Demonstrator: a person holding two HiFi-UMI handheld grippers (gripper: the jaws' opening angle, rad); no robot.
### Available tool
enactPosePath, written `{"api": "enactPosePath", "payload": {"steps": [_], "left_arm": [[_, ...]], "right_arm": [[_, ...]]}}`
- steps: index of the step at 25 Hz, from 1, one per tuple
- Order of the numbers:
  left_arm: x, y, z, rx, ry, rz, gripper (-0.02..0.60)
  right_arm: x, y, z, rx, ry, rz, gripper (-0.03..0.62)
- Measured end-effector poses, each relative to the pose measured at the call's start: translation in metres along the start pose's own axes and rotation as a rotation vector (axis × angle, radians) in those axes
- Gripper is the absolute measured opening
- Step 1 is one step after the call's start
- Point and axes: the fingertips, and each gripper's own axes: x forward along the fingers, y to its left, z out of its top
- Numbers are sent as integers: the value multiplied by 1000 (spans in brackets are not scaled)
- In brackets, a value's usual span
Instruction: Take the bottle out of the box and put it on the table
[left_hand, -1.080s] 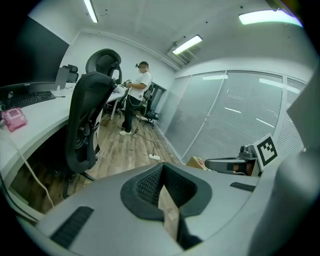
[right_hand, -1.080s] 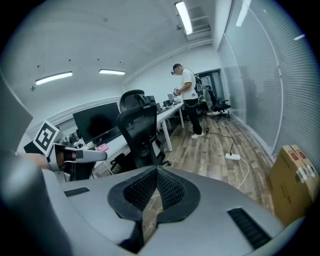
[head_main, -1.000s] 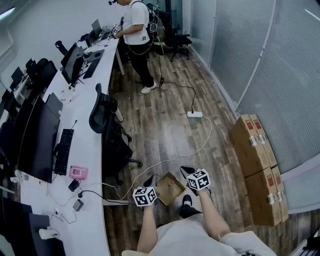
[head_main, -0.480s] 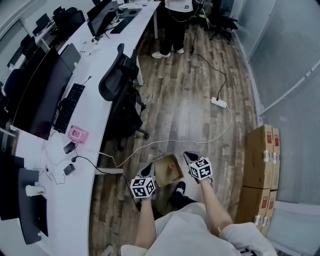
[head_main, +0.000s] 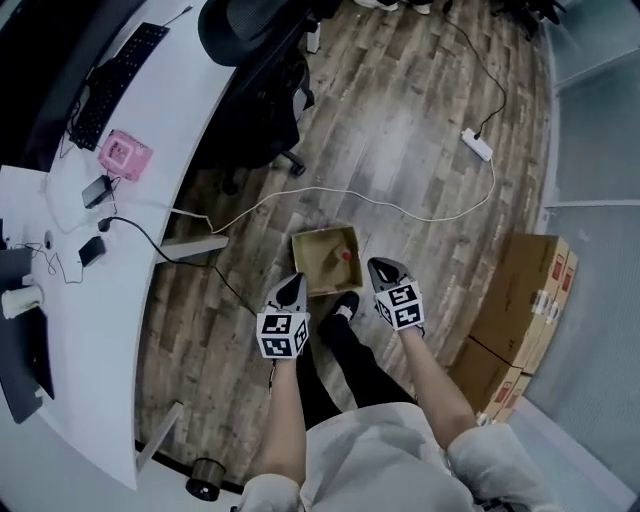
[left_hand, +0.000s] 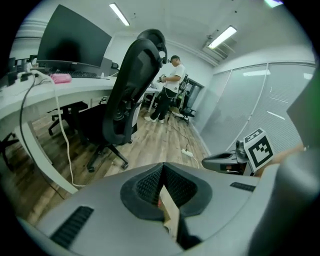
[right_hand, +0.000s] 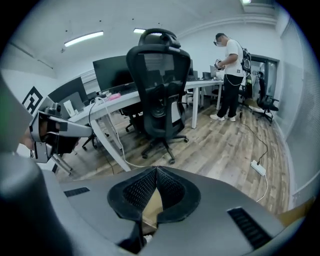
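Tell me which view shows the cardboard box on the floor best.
The head view: the box lies open from above, something red inside. Both gripper views catch only a cardboard sliver past their own jaws.

The wooden floor (head_main: 400, 90) carries an open cardboard box (head_main: 312, 262), stacked cartons (head_main: 520, 300) near it and a power strip (head_main: 477, 144) well beyond.

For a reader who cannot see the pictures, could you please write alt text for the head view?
From above, a person holds the left gripper and right gripper, both shut, at either side of an open cardboard box on the wooden floor; something small and red lies inside. A white desk curves along the left; cartons stand at right.
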Motion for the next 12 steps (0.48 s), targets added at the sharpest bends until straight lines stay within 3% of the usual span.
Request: {"api": "enactPosePath", "payload": {"steps": [4,8,12], "left_arm": [[26,27,-49,-126,-2,25,12],[68,39,-89,-87,27,3,12],[110,60,-122,-93,0,-24,12]], "right_arm": [[40,6,-54,0,60,26,38],[79,4,-104,13,113,34,39],[130,-4,-149,-28,176,26,39]]}}
